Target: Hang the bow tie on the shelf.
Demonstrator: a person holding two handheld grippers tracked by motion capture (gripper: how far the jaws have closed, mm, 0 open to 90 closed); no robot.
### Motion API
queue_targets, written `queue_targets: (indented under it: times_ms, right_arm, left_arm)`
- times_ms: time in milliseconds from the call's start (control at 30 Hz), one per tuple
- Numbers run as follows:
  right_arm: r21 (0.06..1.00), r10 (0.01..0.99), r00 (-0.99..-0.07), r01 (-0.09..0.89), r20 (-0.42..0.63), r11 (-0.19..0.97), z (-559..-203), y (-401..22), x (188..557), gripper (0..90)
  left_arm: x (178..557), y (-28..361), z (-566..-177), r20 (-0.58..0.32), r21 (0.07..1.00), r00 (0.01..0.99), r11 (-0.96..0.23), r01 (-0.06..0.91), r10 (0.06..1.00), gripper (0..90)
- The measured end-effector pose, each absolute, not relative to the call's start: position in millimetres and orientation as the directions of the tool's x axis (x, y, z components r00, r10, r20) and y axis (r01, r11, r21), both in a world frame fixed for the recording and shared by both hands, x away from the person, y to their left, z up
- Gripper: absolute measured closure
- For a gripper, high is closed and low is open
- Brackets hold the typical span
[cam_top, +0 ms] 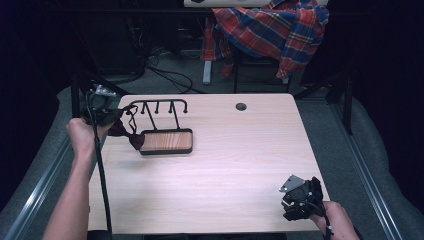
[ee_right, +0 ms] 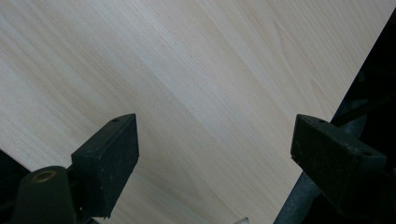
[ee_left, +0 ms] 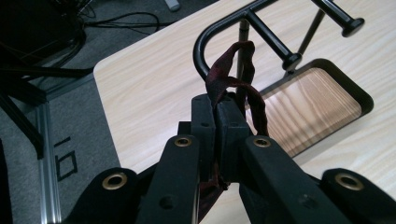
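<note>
Right tongs [cam_top: 295, 197] idle at desk [cam_top: 225, 170] 5 o'clock, jaws wide and empty; left tongs [ee_left: 217, 121], at 10 o'clock, clamped on dark red bow tie [cam_top: 131, 136] strap, rack [cam_top: 160, 107] hooks just beyond, toward 1 o'clock.

Dim, bluish light; dark surroundings; table [cam_top: 225, 165] evenly lit; frames slightly soft.

Bow tie's strap [ee_left: 233, 79] end behind jaws

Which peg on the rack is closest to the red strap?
The leftmost peg, by the rack's curved end. The strap, pinched in the left gripper, loops beside it; the others stand farther right.
</note>
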State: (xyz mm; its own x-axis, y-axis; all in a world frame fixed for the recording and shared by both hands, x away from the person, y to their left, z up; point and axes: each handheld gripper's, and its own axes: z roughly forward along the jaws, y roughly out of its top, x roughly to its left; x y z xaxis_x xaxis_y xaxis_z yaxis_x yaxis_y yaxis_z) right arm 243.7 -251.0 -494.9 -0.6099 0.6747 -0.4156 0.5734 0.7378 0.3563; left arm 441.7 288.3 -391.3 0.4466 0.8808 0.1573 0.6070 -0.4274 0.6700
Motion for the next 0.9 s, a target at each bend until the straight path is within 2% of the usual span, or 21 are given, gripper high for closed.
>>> queue_targets:
  times_ms: [367, 900]
  right_arm:
    - [0.36, 0.673, -0.612, 0.569, -0.415, 0.739, -495.0, -251.2, 243.3, 14.9]
    - [0.357, 0.673, -0.613, 0.571, -0.414, 0.739, -495.4, -250.7, 243.8, 14.9]
  left_arm:
    - [453.3, 288.9, -396.6, 0.146, 0.659, 0.426, -0.409, 0.631, 0.893, 87.5]
    - [462.2, 300.0, -415.1, 0.066, 0.682, 0.389, -0.326, 0.655, 0.919, 87.2]
